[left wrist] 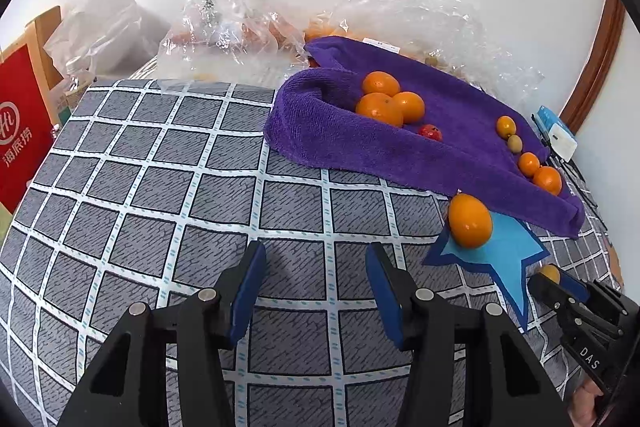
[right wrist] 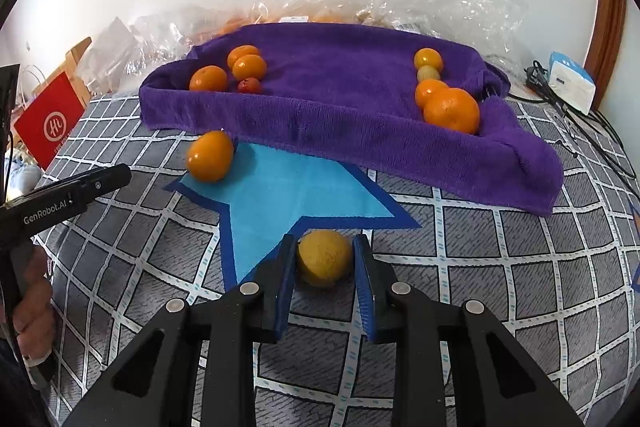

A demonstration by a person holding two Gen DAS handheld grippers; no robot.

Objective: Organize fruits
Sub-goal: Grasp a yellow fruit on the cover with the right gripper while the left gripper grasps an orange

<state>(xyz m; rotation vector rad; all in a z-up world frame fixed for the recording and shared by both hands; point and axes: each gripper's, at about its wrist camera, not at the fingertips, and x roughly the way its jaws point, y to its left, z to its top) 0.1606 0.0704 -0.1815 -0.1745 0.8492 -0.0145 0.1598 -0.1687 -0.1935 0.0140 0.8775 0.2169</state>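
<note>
A purple towel lies on the checked cloth, also in the left wrist view. It holds orange fruits and a small red fruit on its left, and orange fruits with a small green one on its right. An orange sits on a blue star in front, also seen from the left. My right gripper is shut on a yellow fruit resting on the cloth. My left gripper is open and empty above the cloth.
Crumpled clear plastic bags with more fruit lie behind the towel by the white wall. A red bag stands at the left edge. A white-blue box and black cables lie at the right.
</note>
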